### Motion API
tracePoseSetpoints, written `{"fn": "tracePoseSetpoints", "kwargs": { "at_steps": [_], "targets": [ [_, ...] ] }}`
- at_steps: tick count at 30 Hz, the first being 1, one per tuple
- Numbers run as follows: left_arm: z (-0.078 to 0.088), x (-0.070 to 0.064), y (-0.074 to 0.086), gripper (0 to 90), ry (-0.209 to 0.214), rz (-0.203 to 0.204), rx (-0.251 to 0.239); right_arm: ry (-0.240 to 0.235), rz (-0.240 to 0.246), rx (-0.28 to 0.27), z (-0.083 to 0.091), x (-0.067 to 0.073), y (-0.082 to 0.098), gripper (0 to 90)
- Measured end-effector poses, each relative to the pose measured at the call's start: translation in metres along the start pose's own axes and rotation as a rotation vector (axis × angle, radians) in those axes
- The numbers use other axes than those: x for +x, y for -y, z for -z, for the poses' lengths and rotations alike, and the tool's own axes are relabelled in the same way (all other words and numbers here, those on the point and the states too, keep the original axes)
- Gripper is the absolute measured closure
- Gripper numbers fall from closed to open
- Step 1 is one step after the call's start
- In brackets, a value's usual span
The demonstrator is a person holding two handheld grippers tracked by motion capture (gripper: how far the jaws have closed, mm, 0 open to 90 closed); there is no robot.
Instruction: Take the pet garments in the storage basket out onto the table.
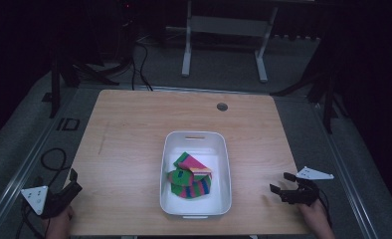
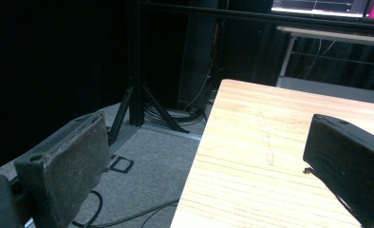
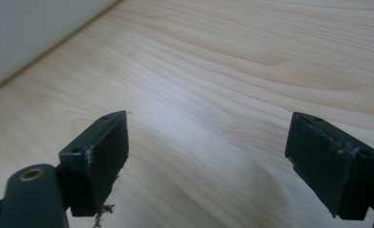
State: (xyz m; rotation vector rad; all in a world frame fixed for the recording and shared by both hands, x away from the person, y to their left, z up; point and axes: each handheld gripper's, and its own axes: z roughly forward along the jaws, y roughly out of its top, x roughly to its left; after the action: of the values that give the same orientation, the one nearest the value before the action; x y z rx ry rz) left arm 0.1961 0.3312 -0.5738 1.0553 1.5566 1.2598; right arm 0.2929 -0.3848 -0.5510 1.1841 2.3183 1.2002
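A white bin (image 1: pixel 196 138) sits on the wooden table (image 1: pixel 129 129), near its front middle. Inside lies a heap of striped cloth (image 1: pixel 190 178) in green, pink, blue and orange. My left gripper (image 1: pixel 73 182) hovers open at the table's front left corner, far left of the bin. In the left gripper view its jaws stand wide apart around that gripper's midpoint (image 2: pixel 213 161), with nothing between them. My right gripper (image 1: pixel 280 185) rests open at the front right, to the right of the bin. Bare wood shows between its fingers (image 3: pixel 99 152), and the bin's white wall (image 3: pixel 28 33) rises at the upper left.
A round cable hole (image 1: pixel 222 106) sits near the table's far edge. Black stand legs (image 2: pixel 142 107) and cables (image 1: pixel 52 159) lie on the grey floor to the left. A white table frame (image 1: pixel 224 35) stands behind.
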Motion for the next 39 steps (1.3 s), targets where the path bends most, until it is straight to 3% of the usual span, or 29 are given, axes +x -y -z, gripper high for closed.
{"fn": "tracePoseSetpoints", "kwargs": {
  "at_steps": [9,18,32,39],
  "targets": [
    [0.0,0.0,0.0,1.9,0.0,0.0,-0.002,-0.116,0.066,0.039,-0.01,0.015,-0.016,14.4],
    [0.0,0.0,0.0,1.9,0.001,-0.003,-0.001,-0.202,0.148,0.067,-0.015,0.032,-0.038,14.4],
    [0.0,0.0,0.0,1.9,0.002,-0.002,-0.002,-0.358,0.278,0.059,-0.012,0.072,-0.091,14.4],
    [0.0,0.0,0.0,1.9,0.004,0.001,-0.001,-0.399,0.34,0.085,-0.017,0.093,-0.115,13.7]
  ]
}}
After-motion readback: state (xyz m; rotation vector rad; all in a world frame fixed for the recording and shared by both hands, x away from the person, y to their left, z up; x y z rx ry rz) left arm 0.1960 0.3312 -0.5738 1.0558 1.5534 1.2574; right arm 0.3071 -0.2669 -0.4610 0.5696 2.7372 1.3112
